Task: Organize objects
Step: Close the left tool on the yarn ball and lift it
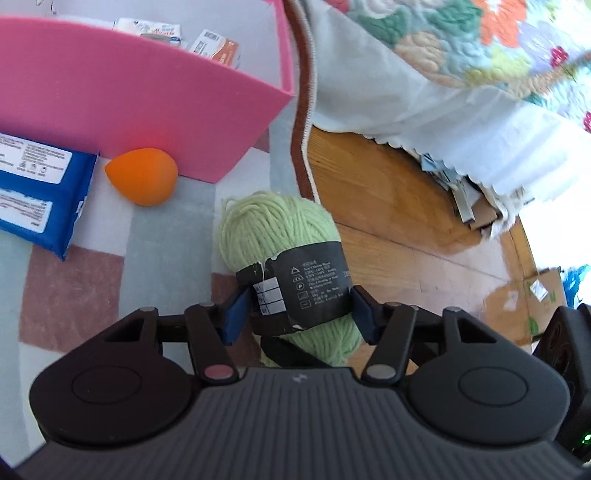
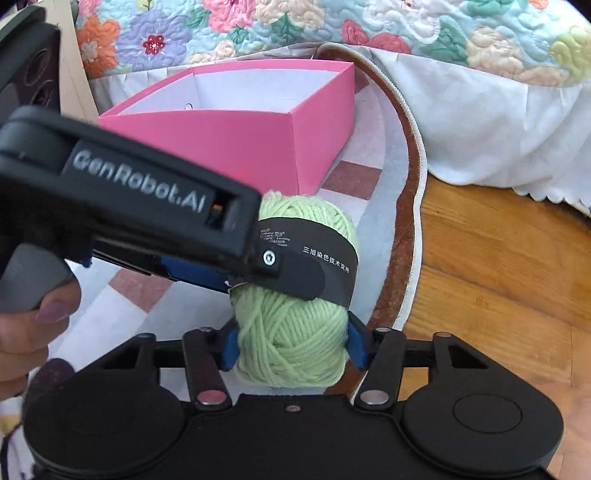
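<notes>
A pale green ball of yarn [image 1: 280, 229] with a black paper band [image 1: 314, 280] lies on a checked rug. My left gripper [image 1: 300, 314] is shut on it at the band, one blue pad against each side. In the right wrist view the same yarn [image 2: 291, 332] sits between my right gripper's [image 2: 291, 347] blue pads, which press its near end. The left gripper [image 2: 280, 269] reaches across from the left there, over the band. A pink open box [image 1: 147, 110] [image 2: 221, 147] stands just beyond the yarn.
An orange egg-shaped sponge [image 1: 142, 177] and a blue packet [image 1: 37, 192] lie beside the box, which holds small packets [image 1: 218, 48]. Bare wooden floor [image 1: 388, 206] borders the rug on the right. A floral quilt [image 2: 369, 29] hangs behind. A hand [image 2: 22, 332] holds the left gripper's handle.
</notes>
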{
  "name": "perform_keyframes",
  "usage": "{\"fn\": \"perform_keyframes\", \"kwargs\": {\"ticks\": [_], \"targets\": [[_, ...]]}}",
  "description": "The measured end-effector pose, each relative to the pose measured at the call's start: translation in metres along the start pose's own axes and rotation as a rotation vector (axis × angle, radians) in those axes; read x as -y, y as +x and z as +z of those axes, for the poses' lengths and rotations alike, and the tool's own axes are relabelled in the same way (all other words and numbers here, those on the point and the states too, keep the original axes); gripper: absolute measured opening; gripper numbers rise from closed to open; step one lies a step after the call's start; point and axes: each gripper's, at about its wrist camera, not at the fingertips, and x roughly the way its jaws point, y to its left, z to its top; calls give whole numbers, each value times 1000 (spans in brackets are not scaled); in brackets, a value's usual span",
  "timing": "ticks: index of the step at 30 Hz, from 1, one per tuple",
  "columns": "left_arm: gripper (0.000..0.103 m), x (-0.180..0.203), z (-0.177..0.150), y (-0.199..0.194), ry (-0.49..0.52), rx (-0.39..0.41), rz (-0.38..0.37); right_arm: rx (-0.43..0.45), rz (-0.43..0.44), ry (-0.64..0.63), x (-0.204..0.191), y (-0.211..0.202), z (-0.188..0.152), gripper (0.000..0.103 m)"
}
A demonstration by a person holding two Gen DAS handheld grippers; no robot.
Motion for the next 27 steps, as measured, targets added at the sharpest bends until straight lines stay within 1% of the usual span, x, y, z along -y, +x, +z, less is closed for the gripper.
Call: {"fn": "perform_keyframes", "kwargs": {"ticks": [4,8,10,14,21,25,27], "targets": [[57,6,-5,-25,9,6,-7,24,-10,-12,-16,-21,0,58],[57,15,-7,-53,16,-12,4,15,7,-9,-32,-42,5,58],[57,15,-7,-70,8,-10,-17,24,3,-25,-42,-55,7,58],[58,15,-10,-100,-9,-14,-32,15,33,-16,-57,-78,15,58],[58,17,-14,-150,2,-6,-9,13,65,-52,-91,-105,27,59],[58,20,-8,-175,20,13,12,22,89,-69,-106,-115,41,60],[58,19,-3,-187,0,22,26,23,108,-72,-112,-118,49,60]]}}
